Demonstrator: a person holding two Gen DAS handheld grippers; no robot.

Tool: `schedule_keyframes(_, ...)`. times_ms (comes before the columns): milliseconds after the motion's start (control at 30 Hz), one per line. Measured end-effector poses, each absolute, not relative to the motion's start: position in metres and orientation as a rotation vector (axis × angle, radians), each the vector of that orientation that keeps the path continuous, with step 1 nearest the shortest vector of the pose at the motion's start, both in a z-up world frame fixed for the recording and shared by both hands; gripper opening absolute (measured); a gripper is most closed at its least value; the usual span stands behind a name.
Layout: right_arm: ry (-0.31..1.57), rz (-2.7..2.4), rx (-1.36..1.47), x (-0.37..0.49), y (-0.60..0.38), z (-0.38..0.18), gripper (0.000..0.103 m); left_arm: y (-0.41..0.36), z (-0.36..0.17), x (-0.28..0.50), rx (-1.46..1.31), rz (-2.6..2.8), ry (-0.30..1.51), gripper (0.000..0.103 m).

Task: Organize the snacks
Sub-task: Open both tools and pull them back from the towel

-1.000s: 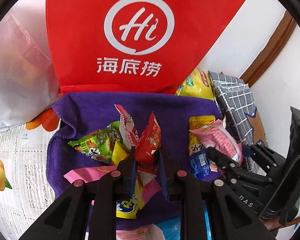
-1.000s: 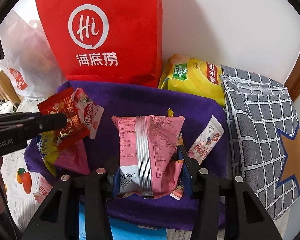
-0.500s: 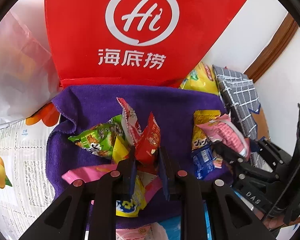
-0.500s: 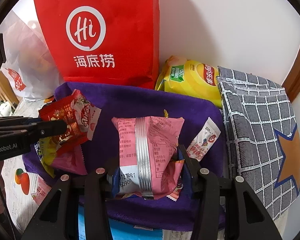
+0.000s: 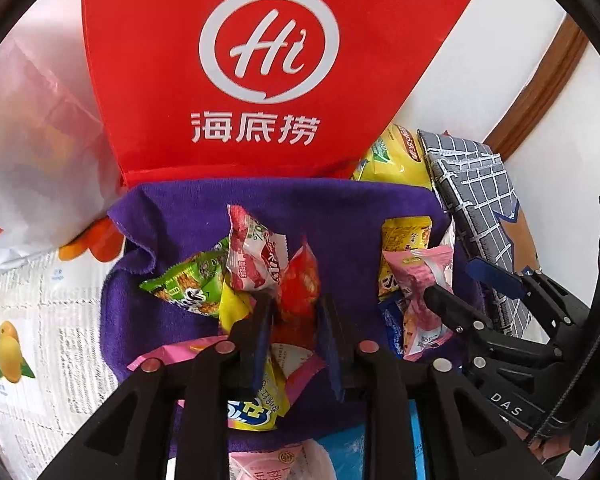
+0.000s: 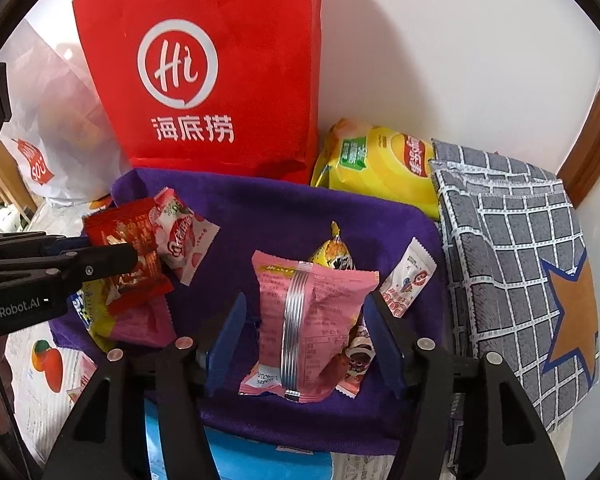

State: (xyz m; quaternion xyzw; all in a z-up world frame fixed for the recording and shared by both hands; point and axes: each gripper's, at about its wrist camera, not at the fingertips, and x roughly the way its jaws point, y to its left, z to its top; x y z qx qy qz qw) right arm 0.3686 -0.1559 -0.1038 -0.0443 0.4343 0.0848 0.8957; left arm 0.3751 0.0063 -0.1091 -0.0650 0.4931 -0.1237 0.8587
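Snacks lie scattered on the purple towel [image 6: 260, 208] before the red bag [image 6: 220, 80]. Left gripper [image 5: 296, 312] has its jaws clamped on the red packet [image 5: 300, 288], held edge-up above the pile at the towel's left side. Right gripper [image 6: 304, 332] has its jaws apart, one on each side of the pink packet [image 6: 308, 320] without touching; its long axis runs straight away from the jaws, so the right is nearer for a squeeze across its width
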Motion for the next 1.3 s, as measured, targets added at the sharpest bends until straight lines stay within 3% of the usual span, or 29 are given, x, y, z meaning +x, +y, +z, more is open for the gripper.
schedule_keyframes(33,0.892,0.176,-0.087,0.367,-0.156,-0.101,0.064,0.008,-0.107,0.375,-0.149,-0.263,1.031,0.028)
schedule_keyframes(100,0.872,0.179,-0.073,0.364,-0.158,-0.094,0.066,0.011,-0.102,0.374,-0.173,-0.267,1.023,0.046)
schedule_keyframes(167,0.837,0.188,-0.058,0.358,-0.16,-0.084,0.068,0.013,-0.096,0.371,-0.18,-0.271,1.005,0.053)
schedule_keyframes(367,0.719,0.195,-0.024,0.334,-0.165,-0.051,0.072,0.012,-0.077,0.361,-0.17,-0.264,0.962,0.053)
schedule_keyframes(633,0.706,0.14,-0.041,0.297,-0.166,-0.035,0.072,0.005,-0.05,0.34,-0.147,-0.288,0.912,0.053)
schedule_keyframes(867,0.706,0.096,-0.09,0.243,-0.169,-0.031,0.072,0.001,-0.023,0.312,-0.154,-0.294,0.859,0.063)
schedule_keyframes(1300,0.777,0.115,-0.074,0.165,-0.166,-0.071,0.072,0.016,-0.019,0.236,-0.083,-0.213,0.8,0.066)
